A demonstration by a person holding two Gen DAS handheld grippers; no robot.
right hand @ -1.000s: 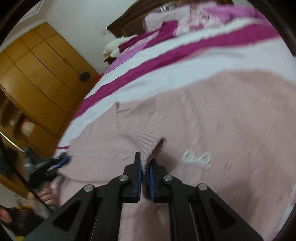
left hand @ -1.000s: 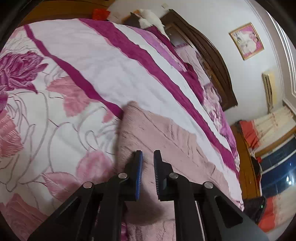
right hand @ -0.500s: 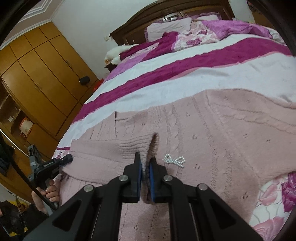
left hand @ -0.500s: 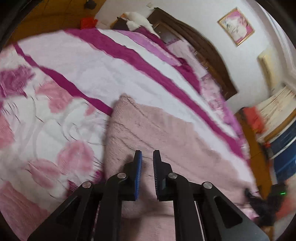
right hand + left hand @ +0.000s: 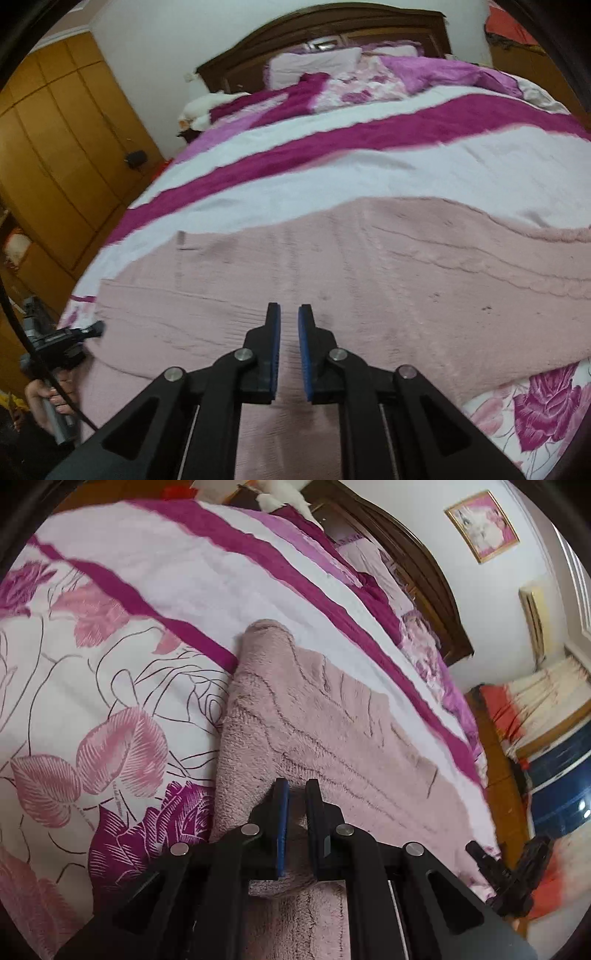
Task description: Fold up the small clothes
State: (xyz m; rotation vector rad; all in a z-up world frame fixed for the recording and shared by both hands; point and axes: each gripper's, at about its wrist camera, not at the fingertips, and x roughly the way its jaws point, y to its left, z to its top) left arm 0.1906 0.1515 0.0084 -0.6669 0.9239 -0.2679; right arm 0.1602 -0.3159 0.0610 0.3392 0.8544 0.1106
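Right wrist view puts my right gripper slightly parted, empty, above the pink knitted sweater lying flat on the floral bedspread; my left gripper looks parted around sweater fabric, grip uncertain. I'd smooth before folding

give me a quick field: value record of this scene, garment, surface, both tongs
garment: fuzzy pale pink knitted sweater, spread flat
surface: bed with white, magenta-striped floral bedspread
left tongs: narrow gap, a raised fold of the sweater sits between the pads
right tongs: open, nothing between the pads, above the sweater
background: dark wooden headboard, orange-brown wooden wardrobe
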